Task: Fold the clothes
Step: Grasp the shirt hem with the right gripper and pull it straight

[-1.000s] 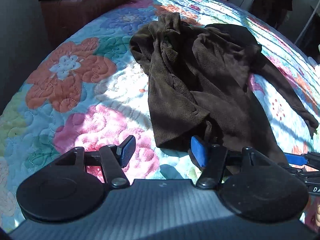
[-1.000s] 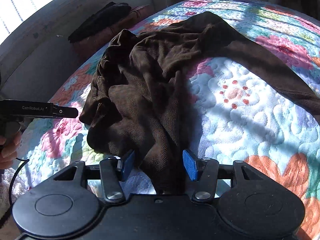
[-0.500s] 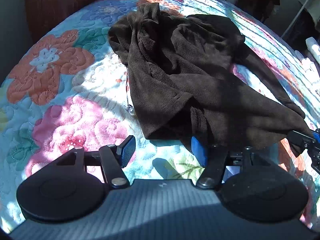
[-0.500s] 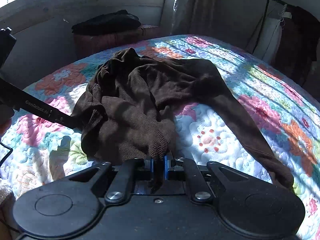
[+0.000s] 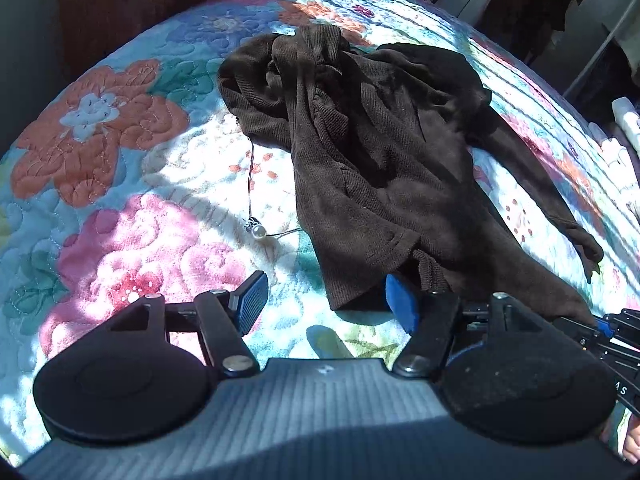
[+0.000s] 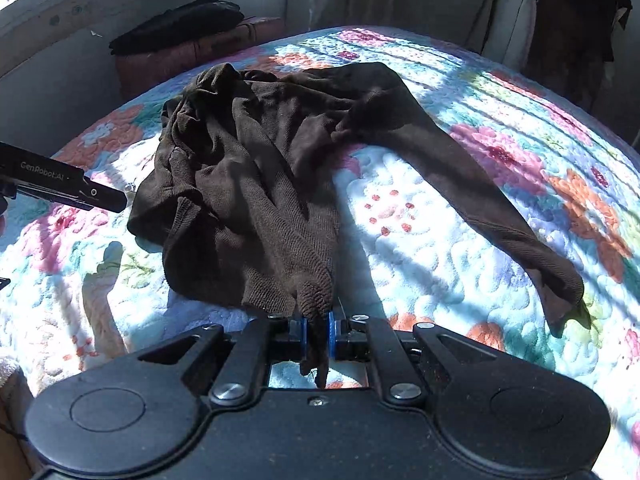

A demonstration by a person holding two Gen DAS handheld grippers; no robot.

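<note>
Since a second ago my right claw (image 6: 316, 330) has closed on the hem of the brown sweater (image 6: 256, 184), which lies crumpled in the quilt's (image 6: 420, 240) middle. My left claw (image 5: 326, 300) is opening, nothing between its jaws, near the sweater's edge.

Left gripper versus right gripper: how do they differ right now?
The left gripper stands apart with its jaws opening, nothing between them; the right gripper is shut on the near edge of the brown top. The left one's right finger sits beside the top's corner without pinching it; the right one has cloth hanging through its fingers. Both point down at the quilt and have blue pads.
</note>
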